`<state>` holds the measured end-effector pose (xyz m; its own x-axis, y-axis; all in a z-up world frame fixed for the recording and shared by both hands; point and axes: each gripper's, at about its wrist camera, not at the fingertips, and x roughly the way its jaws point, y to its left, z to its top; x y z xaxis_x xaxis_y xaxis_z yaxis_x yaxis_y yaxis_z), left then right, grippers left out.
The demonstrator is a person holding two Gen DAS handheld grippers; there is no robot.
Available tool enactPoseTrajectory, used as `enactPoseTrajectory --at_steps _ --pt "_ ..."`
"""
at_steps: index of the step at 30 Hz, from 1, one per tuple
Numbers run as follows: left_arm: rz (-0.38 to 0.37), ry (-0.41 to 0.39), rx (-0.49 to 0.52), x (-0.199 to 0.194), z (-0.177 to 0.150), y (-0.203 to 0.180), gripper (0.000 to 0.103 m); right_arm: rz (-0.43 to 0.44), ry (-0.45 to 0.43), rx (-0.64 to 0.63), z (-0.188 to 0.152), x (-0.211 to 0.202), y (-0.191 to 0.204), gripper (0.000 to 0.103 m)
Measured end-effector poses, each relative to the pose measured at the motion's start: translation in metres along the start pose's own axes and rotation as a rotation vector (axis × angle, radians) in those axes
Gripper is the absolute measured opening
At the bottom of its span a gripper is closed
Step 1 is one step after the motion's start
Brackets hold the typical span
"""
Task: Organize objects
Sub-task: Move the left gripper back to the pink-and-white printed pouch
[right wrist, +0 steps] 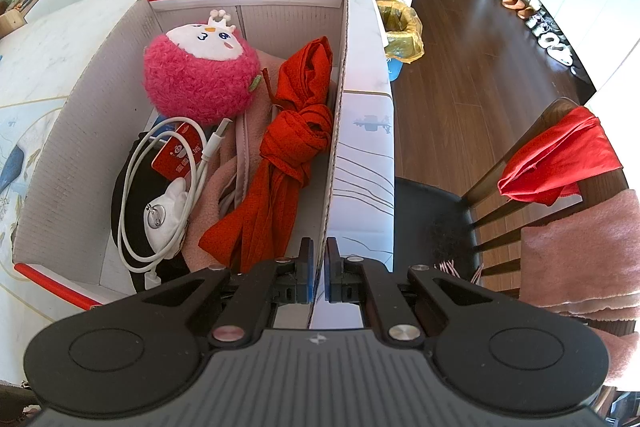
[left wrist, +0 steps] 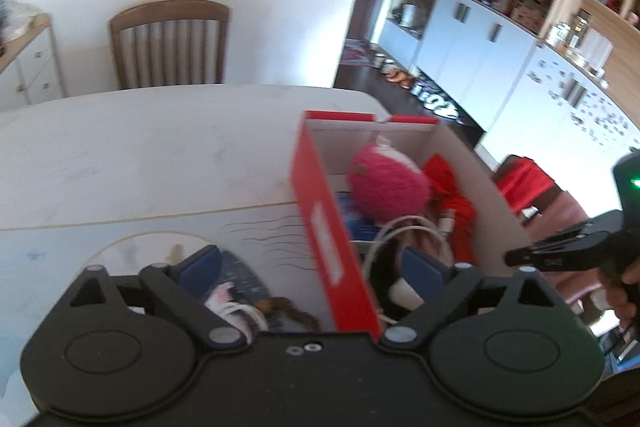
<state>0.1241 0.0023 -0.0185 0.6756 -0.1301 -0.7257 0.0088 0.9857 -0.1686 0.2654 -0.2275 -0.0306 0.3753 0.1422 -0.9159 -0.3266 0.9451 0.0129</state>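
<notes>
1. Still out on the table, at about 6 o'clock in the left wrist view, lie a small pale item and a dark brown piece, too blurred to name; the left gripper is spread wide and holds nothing, its fingers straddling the near red wall of the box. If it drops to collect those bits, one finger could strike that wall and shove the box

2. Inside the box, from 9 to 3 o'clock in the right wrist view, sit the white cable, the pink plush toy and the knotted red cloth. The cable's loop rides high over the black item beneath, so a finger passing through could hook it and drag things out

3. At 6 o'clock the right gripper is pressed together on the box's right cardboard wall. That wall is thin; any pull or twist may bend it, or tip the loaded box toward the table edge at 3 o'clock, beyond which is the floor
</notes>
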Motion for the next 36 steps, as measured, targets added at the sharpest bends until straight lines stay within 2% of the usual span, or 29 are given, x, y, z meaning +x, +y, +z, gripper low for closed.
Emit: enactPoseTrajectory --at_steps 6,14,21,27,31,36 --pt "0.098 0.020 -0.023 0.006 -0.014 0.021 0.102 -0.001 0.000 0.000 0.000 0.000 0.000 0.004" --pt "0.167 0.131 -0.077 0.035 -0.046 0.048 0.101 -0.002 0.001 -0.002 -0.001 0.000 -0.001 0.004" --pt "0.189 0.191 -0.108 0.051 -0.067 0.060 0.101 -0.003 0.001 -0.004 -0.001 -0.001 -0.001 0.004" --pt "0.184 0.175 -0.125 0.059 -0.072 0.055 0.101 -0.004 0.001 -0.005 -0.001 -0.001 -0.001 0.004" --pt "0.181 0.167 -0.088 0.067 -0.073 0.044 0.095 -0.005 0.002 -0.003 -0.002 -0.001 -0.002 0.004" --pt "0.177 0.171 -0.065 0.077 -0.074 0.034 0.078 -0.005 0.003 -0.004 -0.003 -0.001 -0.002 0.004"
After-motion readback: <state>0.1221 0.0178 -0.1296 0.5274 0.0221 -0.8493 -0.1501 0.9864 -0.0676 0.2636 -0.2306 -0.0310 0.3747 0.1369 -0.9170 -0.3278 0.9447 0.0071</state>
